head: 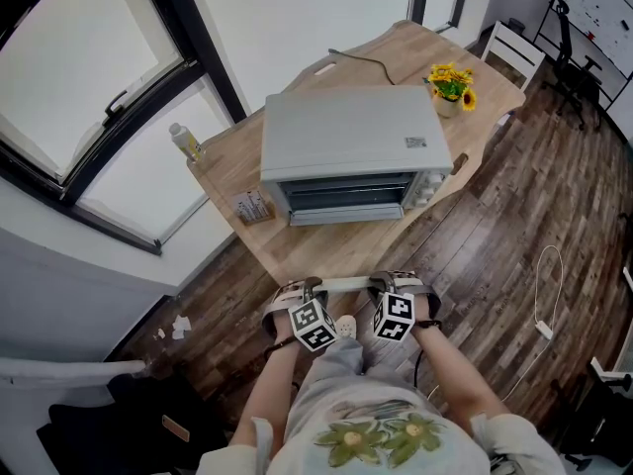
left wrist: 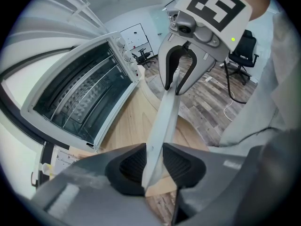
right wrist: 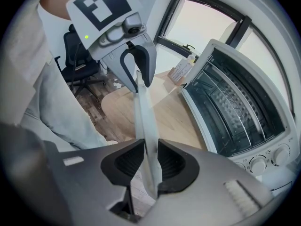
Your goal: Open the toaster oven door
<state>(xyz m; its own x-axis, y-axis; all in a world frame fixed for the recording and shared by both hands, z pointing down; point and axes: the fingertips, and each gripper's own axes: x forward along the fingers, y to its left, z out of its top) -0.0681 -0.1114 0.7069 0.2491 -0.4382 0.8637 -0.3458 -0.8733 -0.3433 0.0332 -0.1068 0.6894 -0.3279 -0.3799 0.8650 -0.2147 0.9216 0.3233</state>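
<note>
- The toaster oven (head: 346, 146) sits on the wooden table (head: 223, 171) with its front facing the person. A wire rack shows in its dark front.
- Neither gripper touches the oven; both are well apart from it, over the wood floor (head: 514, 226) just off the table's near edge.
- The left gripper (head: 294, 291) has its fingers (left wrist: 129, 166) clamped on one end of a pale flat strip (head: 346, 285).
- The right gripper (head: 401, 284) has its fingers (right wrist: 171, 164) clamped on the strip's other end, so the strip spans the gap between the two.
- A pot of yellow flowers (head: 452, 87) stands on the table to the right of the oven, and a small bottle (head: 185, 142) stands at the table's left edge.
</note>
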